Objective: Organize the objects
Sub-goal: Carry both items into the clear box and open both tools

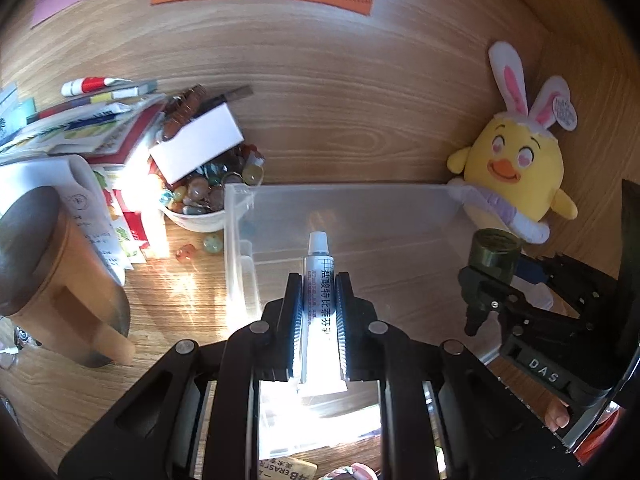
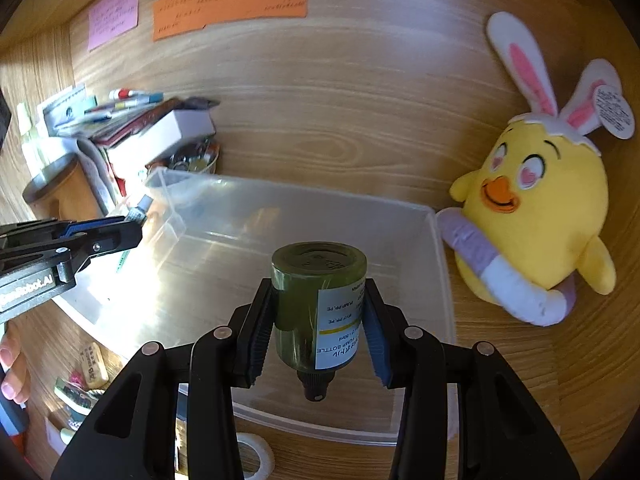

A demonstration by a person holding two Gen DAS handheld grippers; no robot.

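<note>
Two loads: I carry one thing in each gripper, both held over the clear plastic bin [image 2: 436, 280].
Left gripper [image 1: 319, 300]: jaws clamped on a white ointment tube [image 1: 318, 280]; its long axis runs straight out along my fingers, cap forward, over the bin's left part.
Right gripper [image 2: 320, 320]: jaws clamped on a green pump bottle [image 2: 316, 300]; flat base points forward, pump nozzle back toward my hand, long axis along the fingers, above the bin's middle.
Bin: sits on the wooden bench [image 1: 360, 120]; its floor looks bare beneath both loads, though glare hides part of it.
Key relation: the drop zone lies directly under both grippers, so I judge each thing needs only lowering and release; neither hand looks clearly nearer.
Right of bin: a yellow chick plush [image 2: 540, 216] with rabbit ears, touching the bin's far right corner.
Left of bin: a white bowl of glass marbles [image 1: 200, 192] just beside it, stacked packets beyond.
Risk: the round bottle may roll toward the tube once released.
</note>
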